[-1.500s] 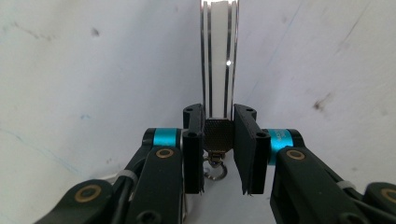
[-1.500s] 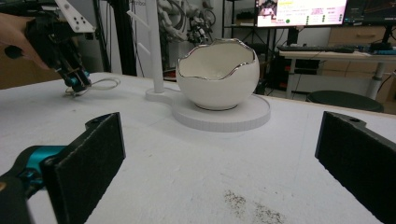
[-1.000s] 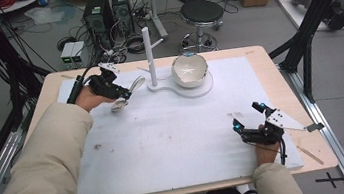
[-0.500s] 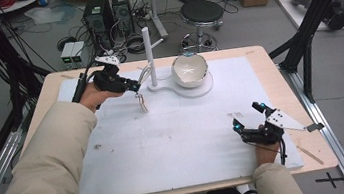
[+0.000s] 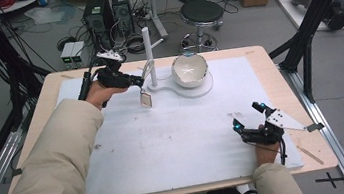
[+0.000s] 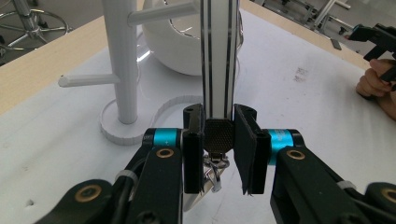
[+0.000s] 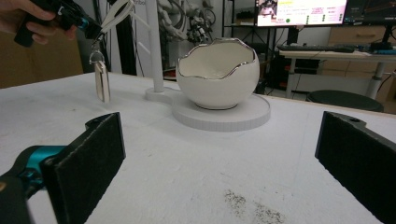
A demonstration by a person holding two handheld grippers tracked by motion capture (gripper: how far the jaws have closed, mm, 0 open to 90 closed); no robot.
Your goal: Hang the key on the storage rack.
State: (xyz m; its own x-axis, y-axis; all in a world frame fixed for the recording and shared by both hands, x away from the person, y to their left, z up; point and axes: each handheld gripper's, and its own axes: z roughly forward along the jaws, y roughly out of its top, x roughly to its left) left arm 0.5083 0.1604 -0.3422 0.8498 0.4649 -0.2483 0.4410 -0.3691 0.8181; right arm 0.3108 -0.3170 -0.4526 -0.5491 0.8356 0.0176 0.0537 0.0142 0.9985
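High view: left gripper (image 5: 133,80) clamped on a lanyard (image 5: 145,71), tag (image 5: 145,100) dangling beside the stand (image 5: 149,54); right gripper (image 5: 248,119) idle, near edge.

Left gripper view: strap pinched between the jaws, pegs just ahead.

Right gripper view: jaws wide apart, nothing between; bowl (image 7: 217,74) ahead.

Probably mid-carry; next, loop over a peg.

I am seeing beige padded sleeves (image 5: 52,163) covering both forearms. Both grippers, left gripper (image 6: 219,144) and right gripper (image 5: 249,120), are showing black bodies, teal collars, brass screws and black padded jaws.
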